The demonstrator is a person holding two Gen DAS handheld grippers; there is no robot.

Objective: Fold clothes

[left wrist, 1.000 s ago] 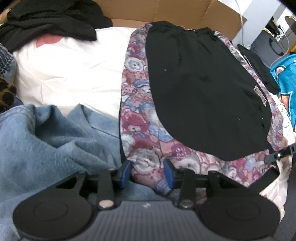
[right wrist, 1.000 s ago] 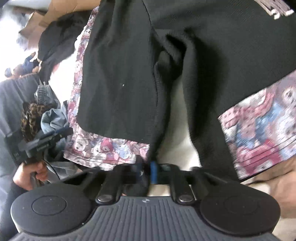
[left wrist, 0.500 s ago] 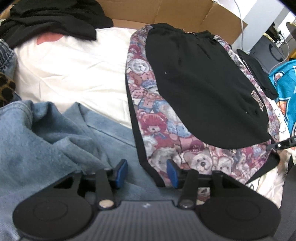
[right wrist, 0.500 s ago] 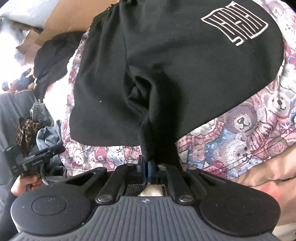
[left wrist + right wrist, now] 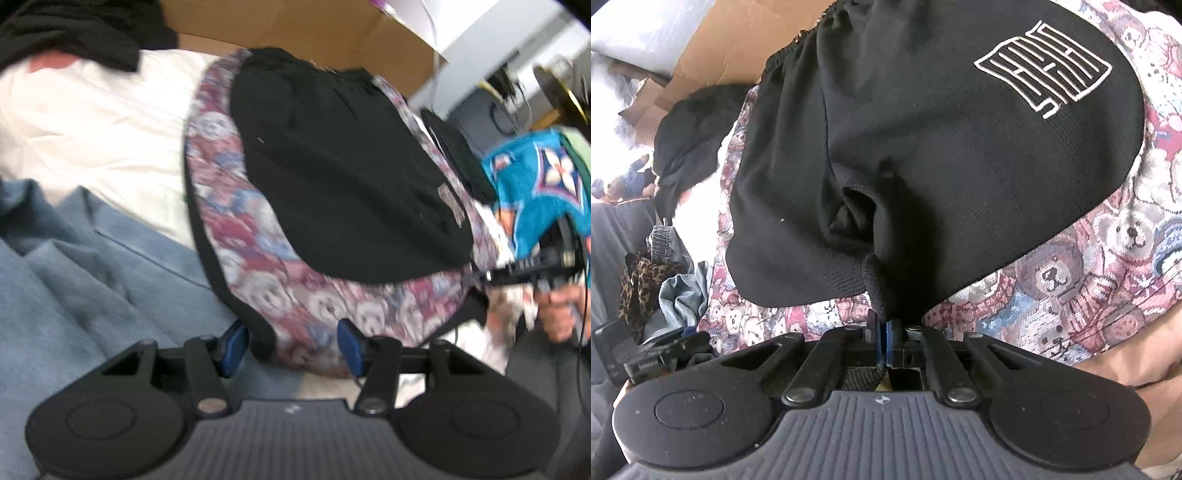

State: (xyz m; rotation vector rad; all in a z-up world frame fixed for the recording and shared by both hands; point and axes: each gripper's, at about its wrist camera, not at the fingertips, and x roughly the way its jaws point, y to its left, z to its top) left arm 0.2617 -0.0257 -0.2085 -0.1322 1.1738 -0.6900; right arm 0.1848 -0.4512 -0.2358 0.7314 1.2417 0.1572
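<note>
The right gripper (image 5: 884,341) has its jaws closed tight on a bunched fold at the near hem of the black shorts (image 5: 923,155), the cloth drawn up into a dark pucker just above the blue pads. The left gripper (image 5: 291,345) has its jaws about half apart and opening; the dark-bound corner of the teddy-bear blanket (image 5: 266,295) lies between the pads, which do not press on it.

The black shorts lie spread flat on the teddy-bear blanket (image 5: 1071,288), waistband toward the far edge, with a white line-pattern emblem (image 5: 1043,70) on the right leg. Their near hem falls short of the blanket's near edge, so a band of bear print shows all round them.

The blanket rests on a white sheet (image 5: 92,125) covering the worktop. At the near left corner a blue denim garment (image 5: 74,258) lies crumpled, touching the blanket's bound edge. At the far left a black garment (image 5: 74,29) is heaped on the sheet. A brown cardboard box (image 5: 314,33) stands along the far edge. At the right edge a turquoise patterned cloth (image 5: 535,192) lies beside the blanket, and a person's hand (image 5: 557,314) holds the other gripper there. In the right wrist view a leopard-print cloth (image 5: 639,288) sits at the left, near the denim.
</note>
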